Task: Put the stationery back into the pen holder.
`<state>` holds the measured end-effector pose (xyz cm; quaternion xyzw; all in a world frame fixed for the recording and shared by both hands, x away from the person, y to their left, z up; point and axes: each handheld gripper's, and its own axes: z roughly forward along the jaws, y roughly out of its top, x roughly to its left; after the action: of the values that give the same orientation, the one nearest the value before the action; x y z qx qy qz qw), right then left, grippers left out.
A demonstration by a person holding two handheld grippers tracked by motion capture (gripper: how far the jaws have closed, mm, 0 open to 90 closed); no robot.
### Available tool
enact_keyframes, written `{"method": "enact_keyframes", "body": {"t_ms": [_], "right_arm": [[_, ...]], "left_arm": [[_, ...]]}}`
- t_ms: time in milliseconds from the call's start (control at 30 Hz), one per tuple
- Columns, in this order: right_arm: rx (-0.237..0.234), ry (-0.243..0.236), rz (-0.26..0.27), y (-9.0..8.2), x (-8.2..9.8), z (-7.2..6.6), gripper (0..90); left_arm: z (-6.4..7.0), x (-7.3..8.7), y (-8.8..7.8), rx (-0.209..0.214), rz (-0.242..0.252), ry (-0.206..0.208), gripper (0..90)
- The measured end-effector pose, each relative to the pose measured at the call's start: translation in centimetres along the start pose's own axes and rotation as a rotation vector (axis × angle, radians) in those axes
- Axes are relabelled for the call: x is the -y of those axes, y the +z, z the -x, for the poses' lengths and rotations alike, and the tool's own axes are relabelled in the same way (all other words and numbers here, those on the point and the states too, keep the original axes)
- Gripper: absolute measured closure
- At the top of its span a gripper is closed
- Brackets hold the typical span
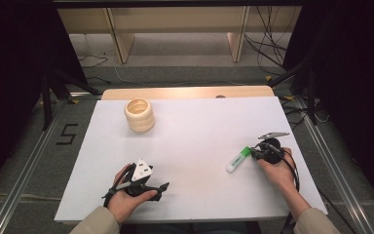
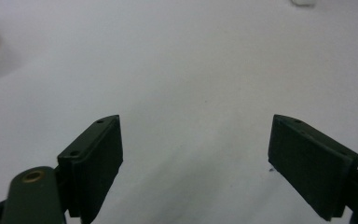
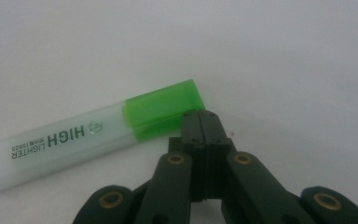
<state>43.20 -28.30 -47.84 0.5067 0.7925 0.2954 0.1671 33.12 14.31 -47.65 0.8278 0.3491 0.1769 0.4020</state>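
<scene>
- White sheet (image 1: 195, 146) laid over a pale wooden table (image 1: 187, 92), grey floor around it, black curtains at both sides, cables trailing at the far right, a wooden frame at the back.
- Right gripper (image 3: 204, 122) with jaws pressed flat together, nothing between them; tips touching the green cap end of the highlighter (image 3: 74, 142), from its near side in the right gripper view.
- Same right gripper (image 1: 253, 152) in the high view, held in the right hand (image 1: 278, 168) at the right part of the sheet, pointing left toward the pen.
- Highlighter (image 1: 237, 160) lying flat on the sheet, right of centre, slanted, green cap toward the gripper and the pale translucent barrel pointing away toward the near left; lettering "HIGH LIGHTER" readable along the barrel.
- Left gripper (image 2: 196, 158) spread wide, bare white sheet between the two black pads, touching nothing.
- Left gripper (image 1: 161, 191) again from above, resting low near the front edge of the sheet in the left hand (image 1: 126, 197), grey three-cornered plate on top, well apart from the pen.
- Stack of pale wooden rings (image 1: 139, 115) standing upright at the far left of the sheet, well apart from both grippers.
- Black numeral "5" (image 1: 67, 134) marked on the floor to the left of the table.
</scene>
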Motion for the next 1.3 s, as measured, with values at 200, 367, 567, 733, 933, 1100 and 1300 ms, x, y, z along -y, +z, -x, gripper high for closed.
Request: {"method": "enact_keyframes", "body": {"t_ms": [200,367,567,733,933,1100,1300], "right_arm": [[-0.002,0.003,0.001,0.3,-0.4,0.0,90.0],[-0.003,-0.002,0.004,0.6,-0.7,-0.1,90.0],[-0.007,-0.008,0.003,1.1,-1.1,-0.4,90.0],[-0.010,-0.012,0.007,1.3,-1.4,-0.5,90.0],[-0.009,-0.010,0.006,1.4,-1.5,-0.6,90.0],[-0.010,-0.010,0.011,1.6,-1.6,-0.6,90.0],[-0.010,-0.011,0.011,1.7,-1.7,-0.7,90.0]], "left_arm": [[0.1,0.0,0.0,0.004,-0.002,0.002,17.5],[0.1,0.0,0.1,0.005,0.000,0.000,17.5],[0.1,0.0,0.1,0.005,0.001,0.000,17.6],[0.1,0.0,0.1,0.006,0.002,-0.001,17.6],[0.2,0.0,0.1,0.006,0.002,0.001,17.6],[0.2,0.0,0.1,0.006,0.001,0.000,17.6],[0.2,0.0,0.1,0.007,0.002,0.001,17.6]]}}
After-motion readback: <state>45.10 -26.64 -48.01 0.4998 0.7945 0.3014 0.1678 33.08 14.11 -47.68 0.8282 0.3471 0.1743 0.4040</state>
